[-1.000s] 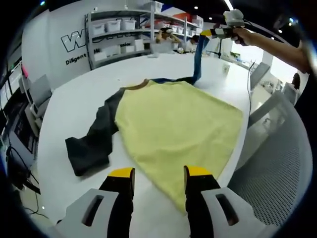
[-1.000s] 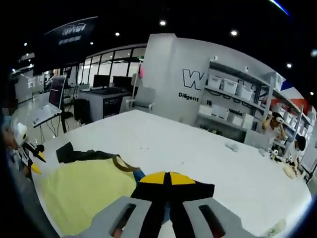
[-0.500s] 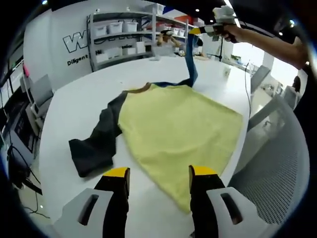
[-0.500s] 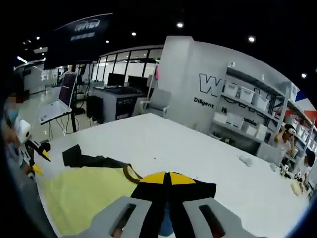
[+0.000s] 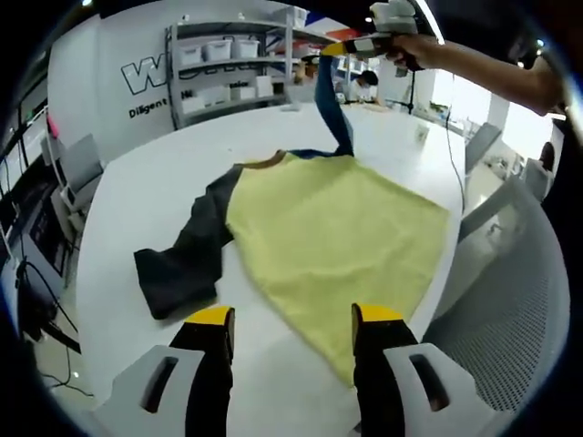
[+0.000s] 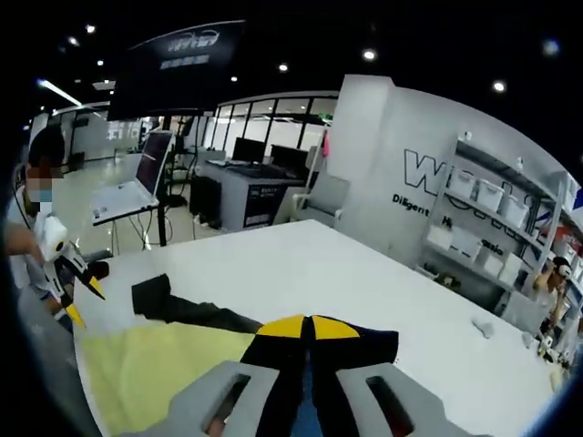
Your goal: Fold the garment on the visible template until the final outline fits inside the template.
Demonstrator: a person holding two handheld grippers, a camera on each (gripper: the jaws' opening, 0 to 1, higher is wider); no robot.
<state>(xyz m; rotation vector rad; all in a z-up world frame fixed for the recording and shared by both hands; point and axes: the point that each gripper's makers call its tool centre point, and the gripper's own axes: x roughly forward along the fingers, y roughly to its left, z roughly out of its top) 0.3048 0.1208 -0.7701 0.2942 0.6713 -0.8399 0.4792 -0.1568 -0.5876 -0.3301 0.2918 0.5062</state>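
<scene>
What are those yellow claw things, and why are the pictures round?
A person holds a grabbing tool in each hand, and each tool carries a small fisheye camera, so the pictures come out round. In the left gripper view, the left gripper is open above a white table. On the table lies a shirt, yellow with dark sleeves. The right gripper, far across, is shut on one blue sleeve and lifts it up. The right gripper view looks along that tool's closed yellow tips.

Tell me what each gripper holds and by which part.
The right gripper is shut on the garment's blue sleeve, pinched at its end and lifted above the white table. The left gripper is open, holding nothing.
</scene>
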